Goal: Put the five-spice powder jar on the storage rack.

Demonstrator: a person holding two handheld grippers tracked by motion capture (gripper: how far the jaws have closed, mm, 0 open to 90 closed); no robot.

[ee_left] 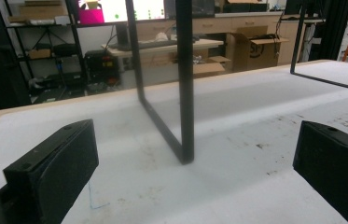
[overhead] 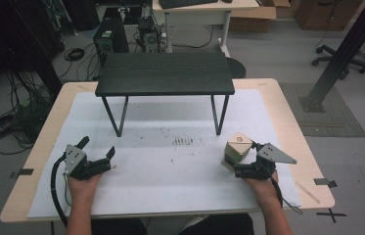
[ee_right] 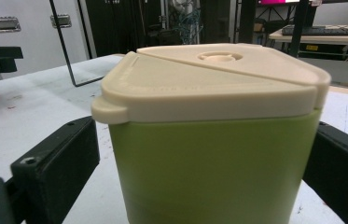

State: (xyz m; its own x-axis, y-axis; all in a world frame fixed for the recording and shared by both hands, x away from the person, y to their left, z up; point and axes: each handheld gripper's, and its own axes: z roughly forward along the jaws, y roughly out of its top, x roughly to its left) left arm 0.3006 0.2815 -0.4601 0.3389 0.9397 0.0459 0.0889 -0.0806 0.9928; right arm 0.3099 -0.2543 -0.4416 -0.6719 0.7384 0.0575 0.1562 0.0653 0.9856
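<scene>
High view: the green container [overhead: 237, 149] with its beige lid [overhead: 240, 139] stands at lower right on the white mat [overhead: 170, 166], between the right gripper's [overhead: 241, 164] jaws. In the right gripper view those jaws flank it, the right one touching, the left just clear. The left gripper [overhead: 97, 149], lower left, has its jaws apart around nothing.

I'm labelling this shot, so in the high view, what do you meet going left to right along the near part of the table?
Left gripper → dark specks on the white sheet → green container with cream lid → right gripper, its jaws around the container.
</scene>
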